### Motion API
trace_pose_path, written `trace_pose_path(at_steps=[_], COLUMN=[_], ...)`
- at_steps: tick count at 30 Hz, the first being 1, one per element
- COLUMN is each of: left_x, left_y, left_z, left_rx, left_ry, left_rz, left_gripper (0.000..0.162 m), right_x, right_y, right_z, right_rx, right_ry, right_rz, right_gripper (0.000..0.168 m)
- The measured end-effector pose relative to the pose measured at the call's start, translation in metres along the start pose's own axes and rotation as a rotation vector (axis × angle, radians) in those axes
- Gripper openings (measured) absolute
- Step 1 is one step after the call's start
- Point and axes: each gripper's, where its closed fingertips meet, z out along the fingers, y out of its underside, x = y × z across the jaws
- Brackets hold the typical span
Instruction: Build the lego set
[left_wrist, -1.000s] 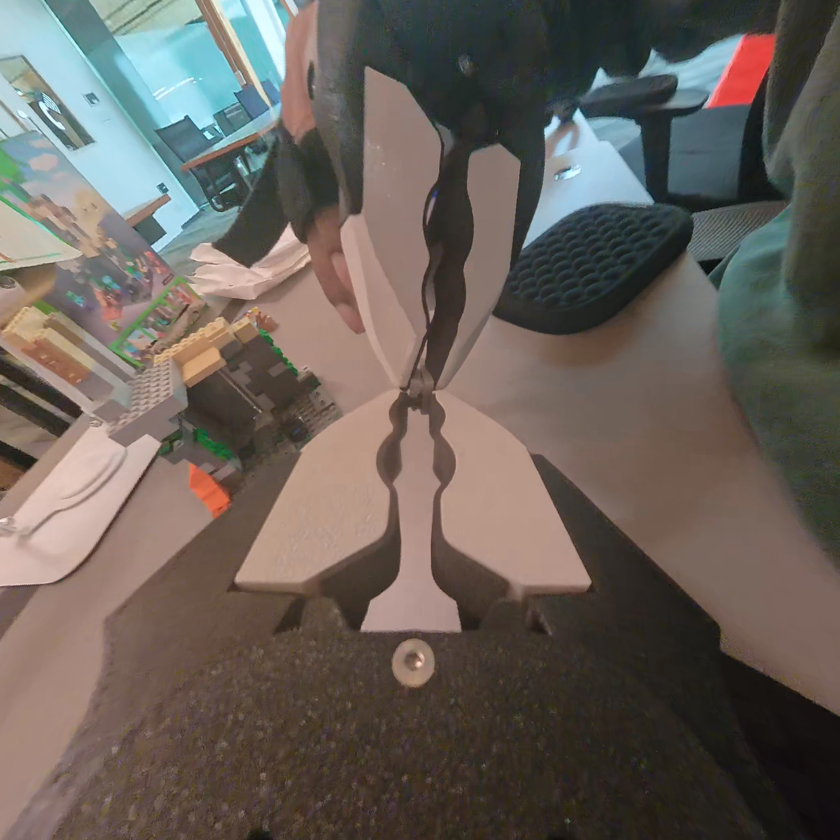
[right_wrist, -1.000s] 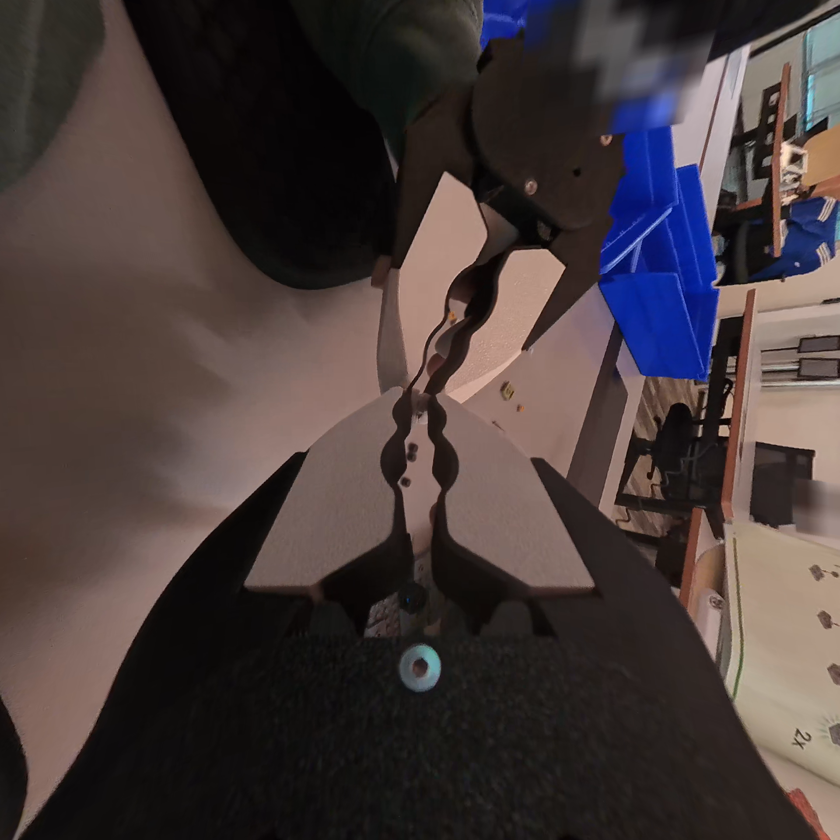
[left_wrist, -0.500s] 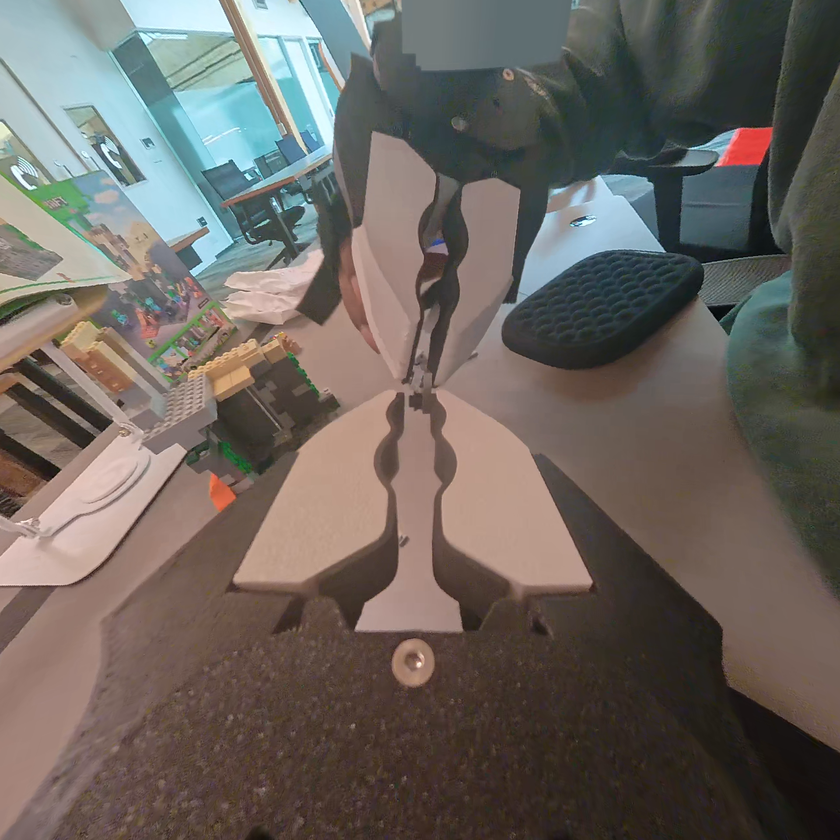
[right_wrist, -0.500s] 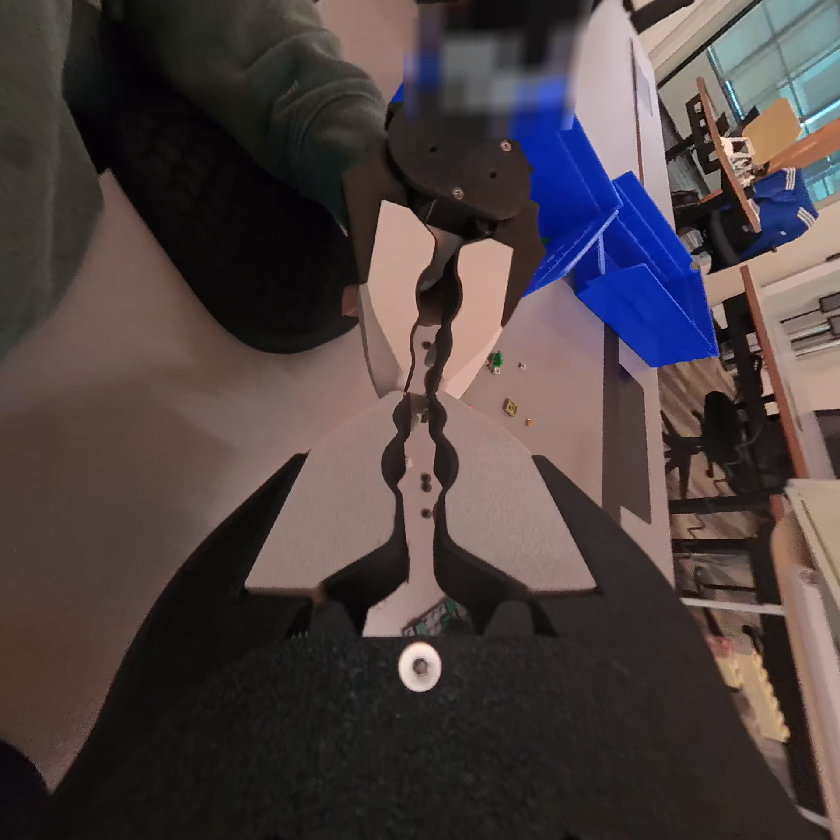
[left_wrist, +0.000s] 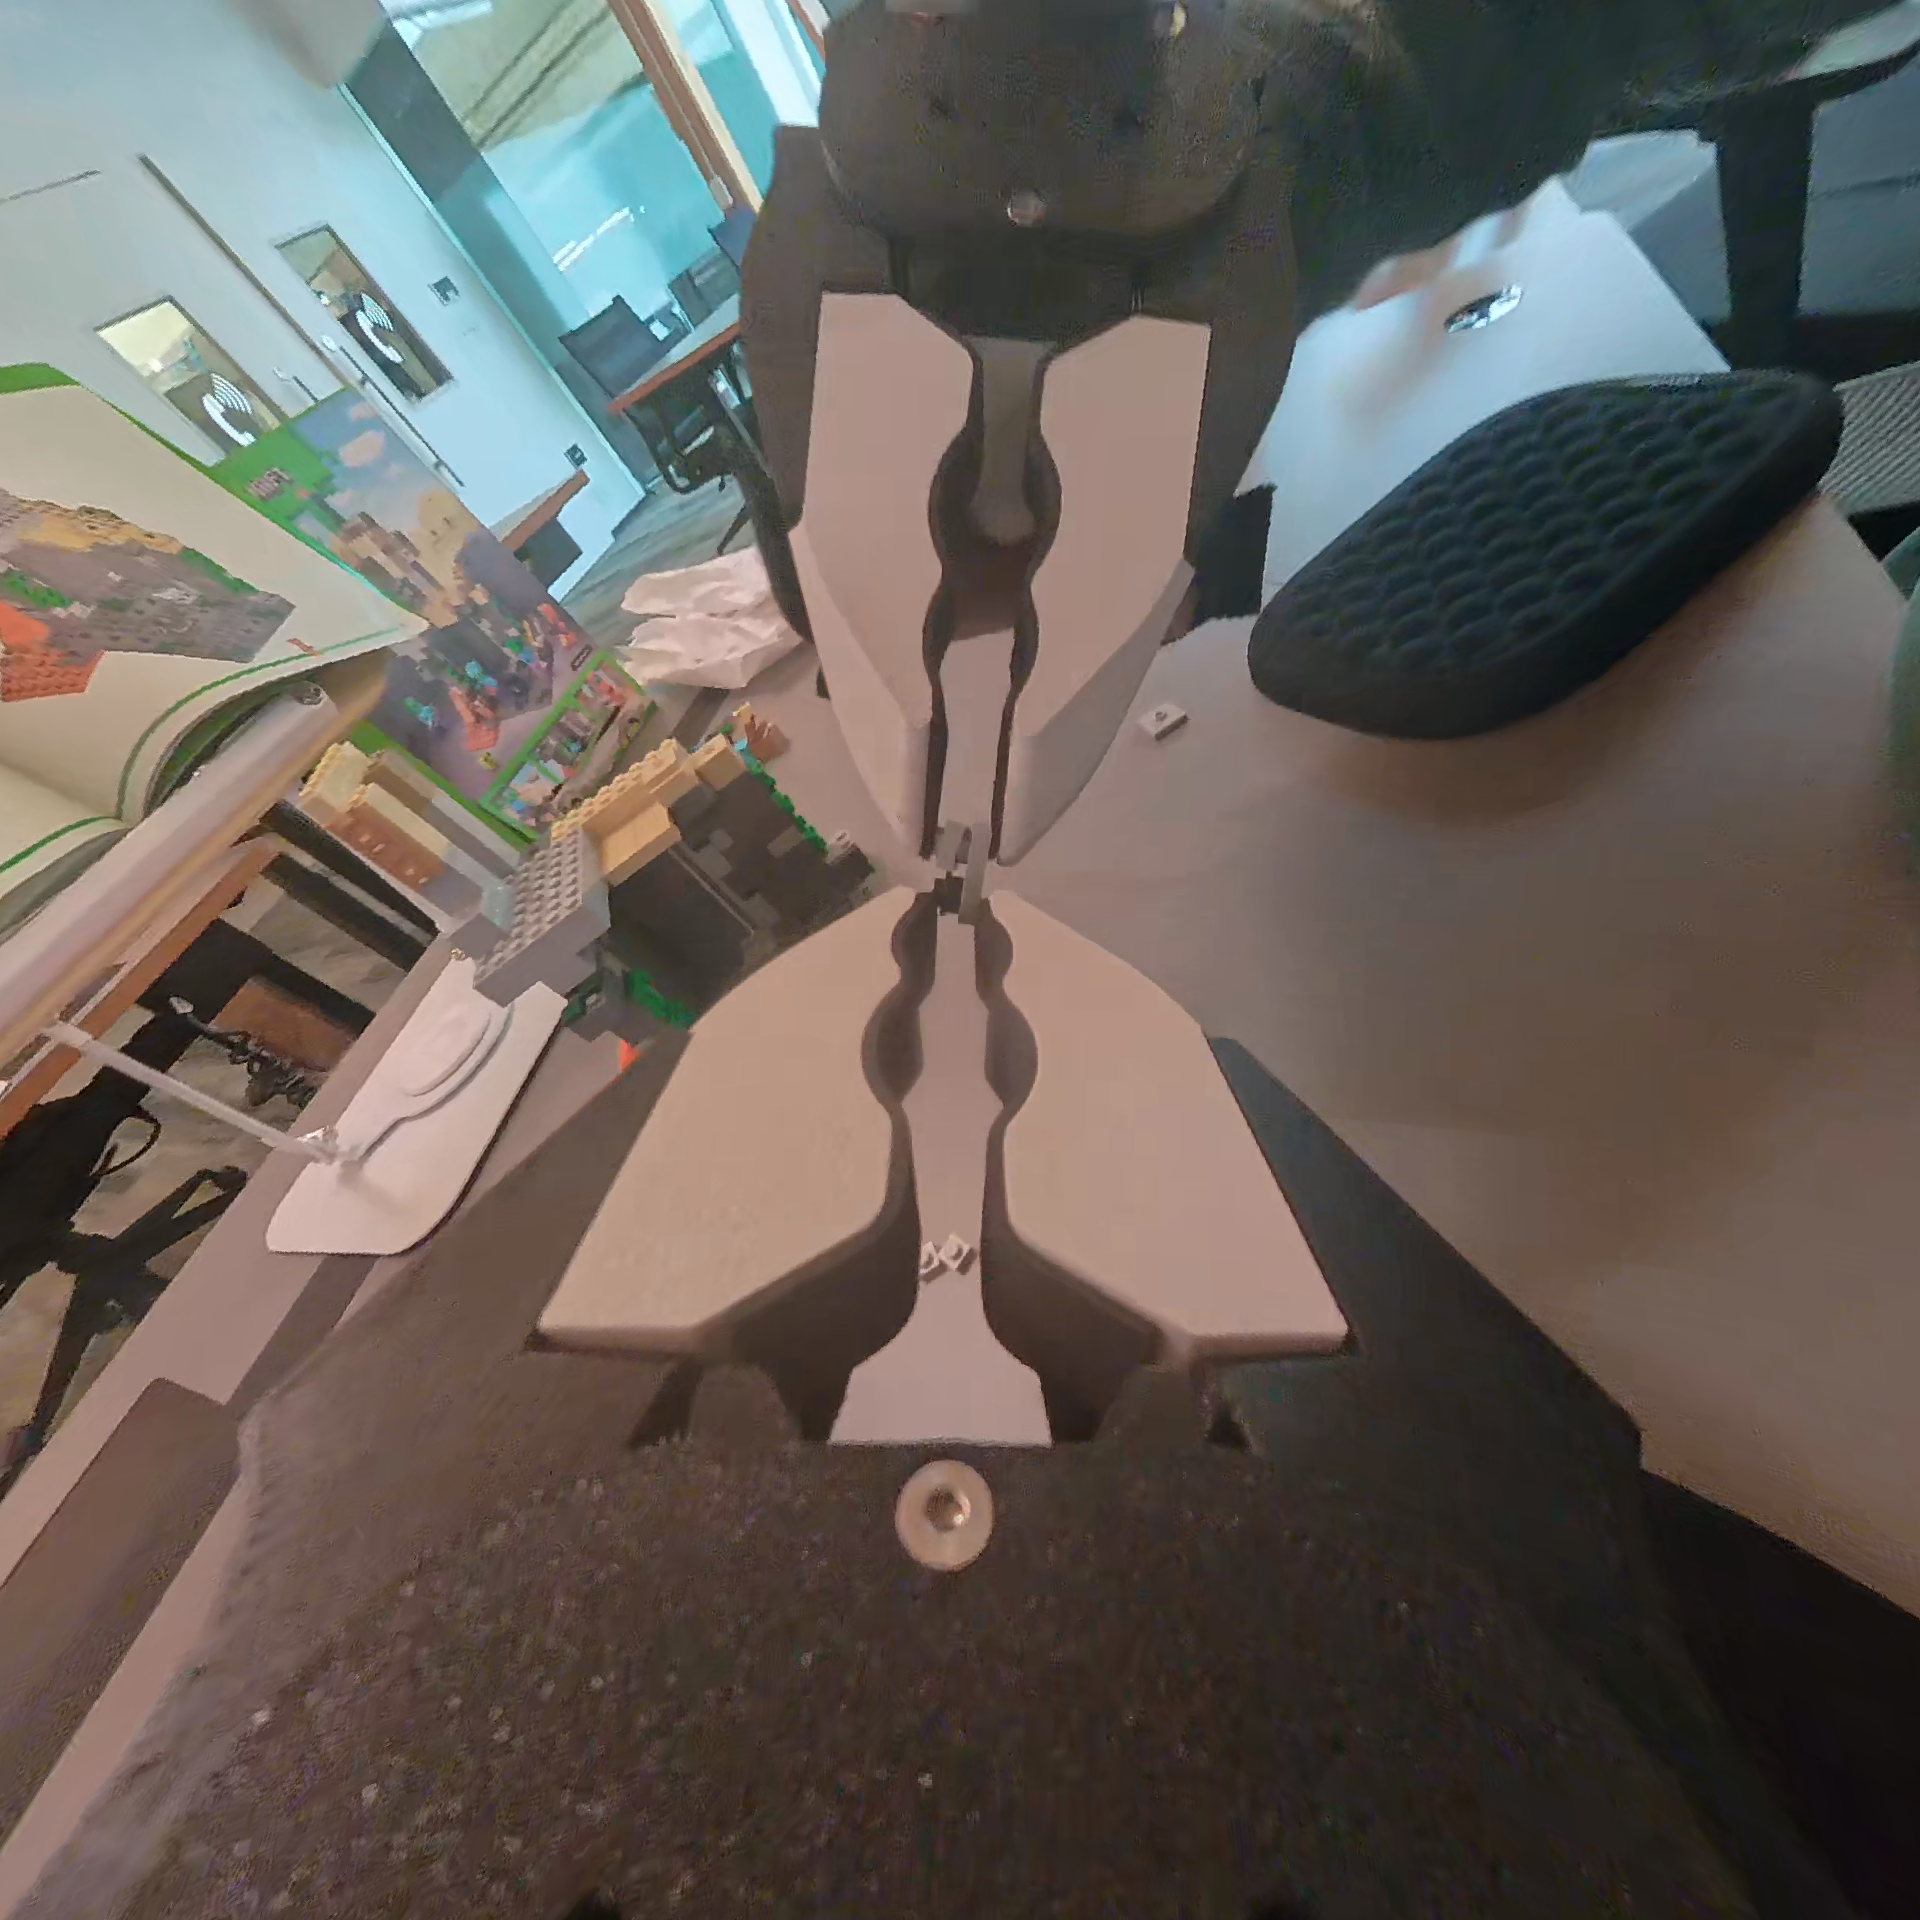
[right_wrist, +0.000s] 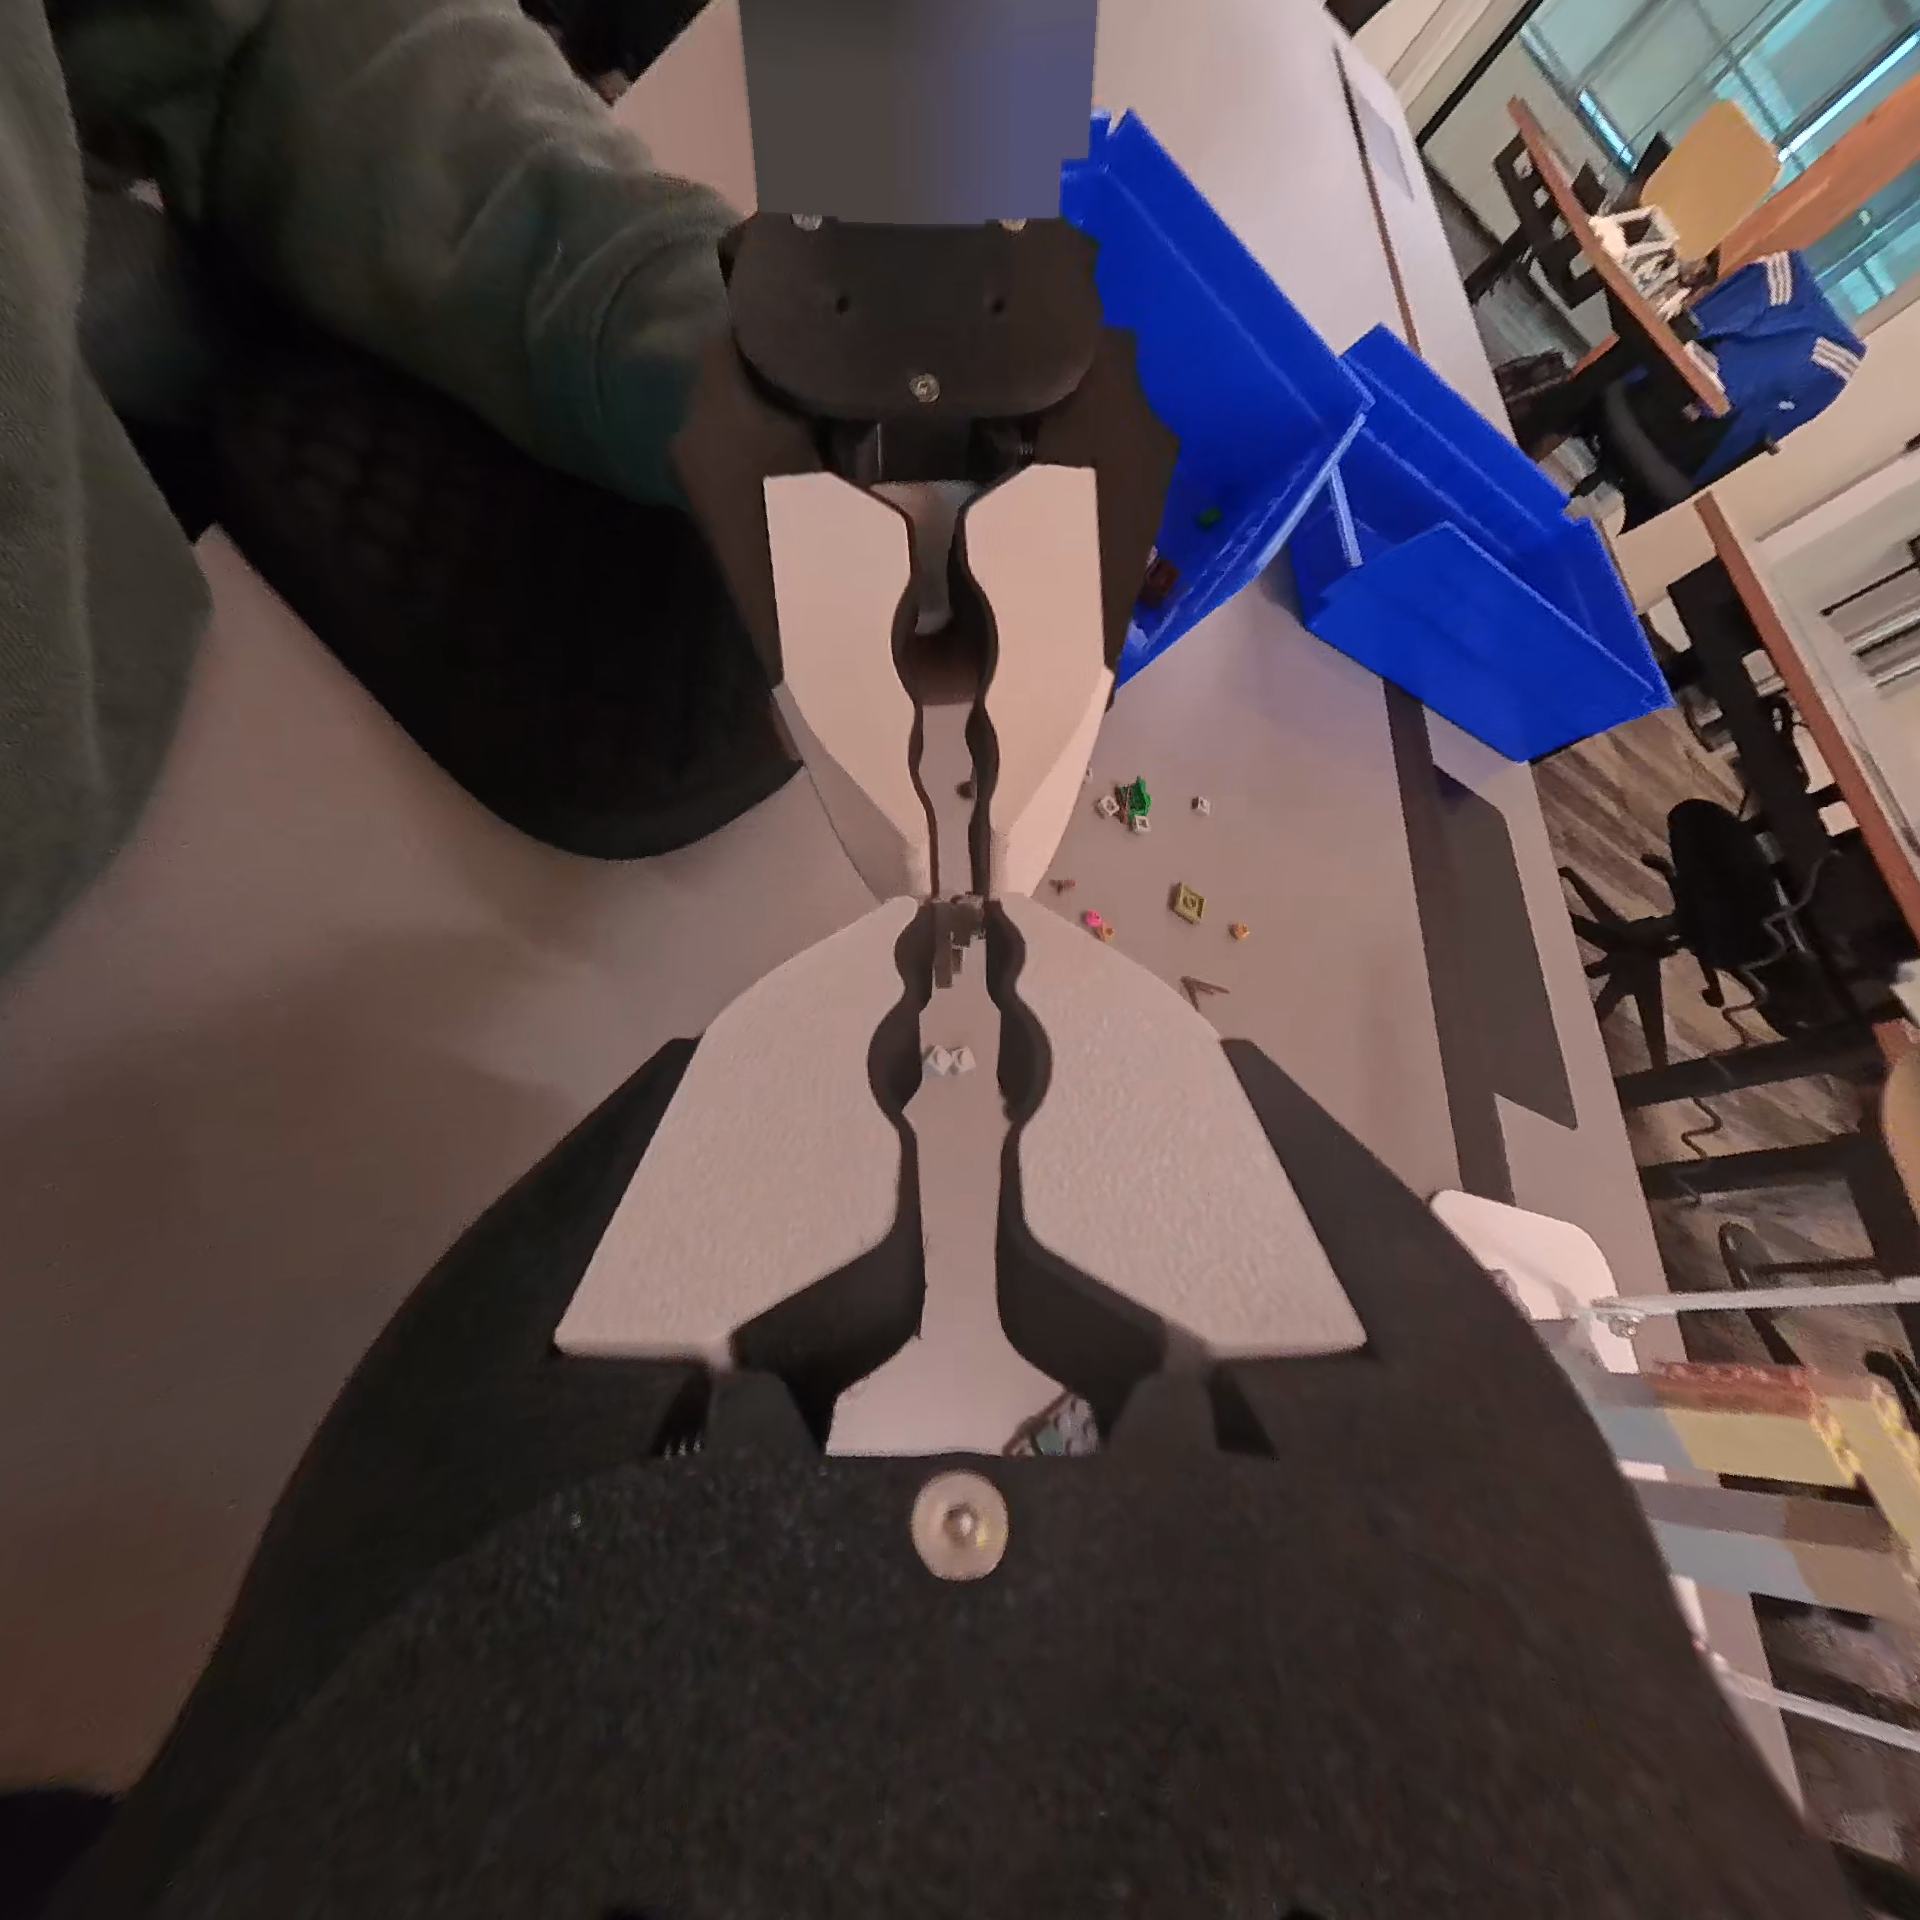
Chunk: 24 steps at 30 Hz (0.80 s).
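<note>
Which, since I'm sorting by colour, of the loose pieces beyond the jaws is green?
The green piece among the white tiles, nearest the blue bin; the olive piece, pink piece and orange piece lie closer.

Glass-walled office (left_wrist: 582, 197), desks, chairs (right_wrist: 1704, 894)

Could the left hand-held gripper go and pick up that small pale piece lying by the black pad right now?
Probably not yet: the left hand-held gripper is shut on a small grey piece. The table towards the pale piece looks clear.

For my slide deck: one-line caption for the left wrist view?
Two grippers meet tip to tip over a small grey Lego piece above the table.
</note>
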Motion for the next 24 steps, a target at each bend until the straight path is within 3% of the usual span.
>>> trace_pose_path(at_steps=[13, 20, 24], left_x=[0.007, 0.012, 0.008], left_y=[0.016, 0.018, 0.018], left_z=[0.006, 0.008, 0.007], left_rx=[-0.151, -0.141, -0.101], left_ry=[0.014, 0.064, 0.034], left_rz=[0.003, -0.062, 0.013], left_gripper=[0.006, 0.007, 0.007], right_x=[-0.009, -0.012, -0.009], right_y=[0.015, 0.019, 0.017], right_z=[0.008, 0.007, 0.008], right_rx=[-0.167, -0.138, -0.095], right_ry=[-0.028, -0.051, -0.046], right_rz=[-0.099, 0.030, 0.099], right_gripper=[0.007, 0.007, 0.008])
